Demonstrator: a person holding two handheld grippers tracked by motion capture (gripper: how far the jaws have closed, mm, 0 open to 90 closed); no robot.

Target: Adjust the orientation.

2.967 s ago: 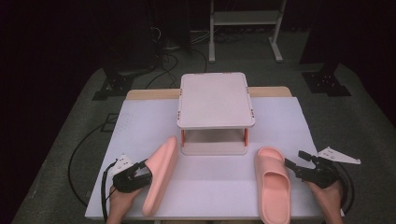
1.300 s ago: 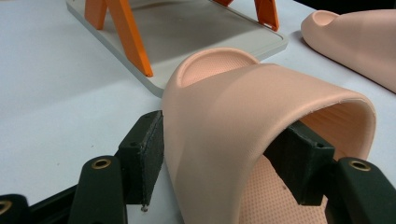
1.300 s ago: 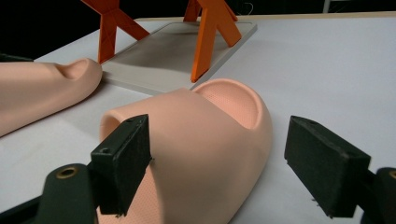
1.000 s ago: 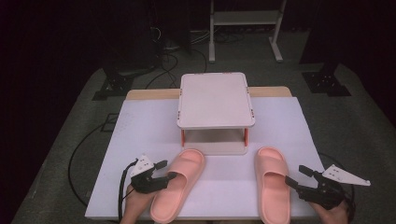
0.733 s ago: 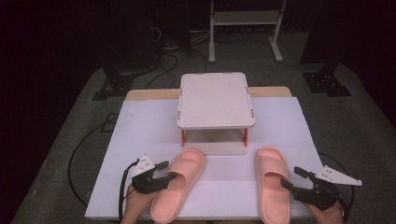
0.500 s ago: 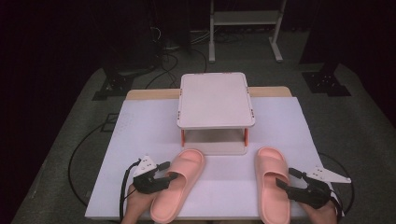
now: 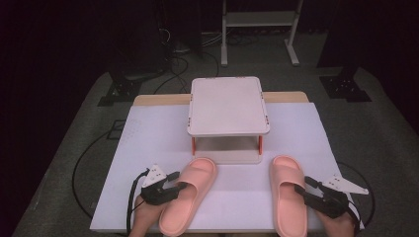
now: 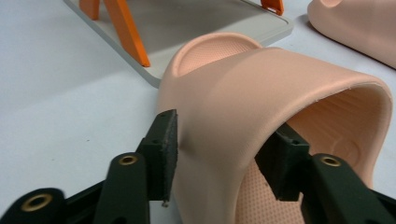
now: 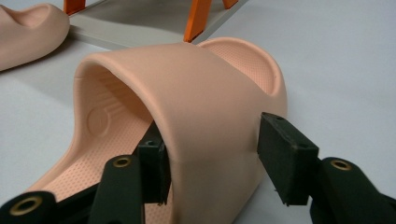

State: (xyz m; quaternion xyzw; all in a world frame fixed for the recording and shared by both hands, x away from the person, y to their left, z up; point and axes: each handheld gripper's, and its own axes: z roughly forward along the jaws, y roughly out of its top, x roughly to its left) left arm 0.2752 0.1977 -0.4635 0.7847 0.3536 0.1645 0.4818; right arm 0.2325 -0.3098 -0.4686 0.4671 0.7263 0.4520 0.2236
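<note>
— Slippers: left slipper [image 7: 190, 193] and right slipper [image 7: 287, 195] flat on white table cover [image 7: 148, 143], before small shelf [image 7: 228, 106].
— Left gripper [image 7: 170, 188] pinching left strap; right gripper [image 7: 309, 192] straddling right strap, one jaw apart. Dark room, grey carpet [image 7: 79, 148].

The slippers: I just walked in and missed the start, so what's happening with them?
A person works a two-jaw gripper in each hand. The left gripper pinches the strap wall of the left pink foam slide slipper. The right gripper straddles the right pink foam slide slipper, one jaw not touching. Both slippers lie on the white table cover, toes toward the small grey orange-legged rack.
</note>
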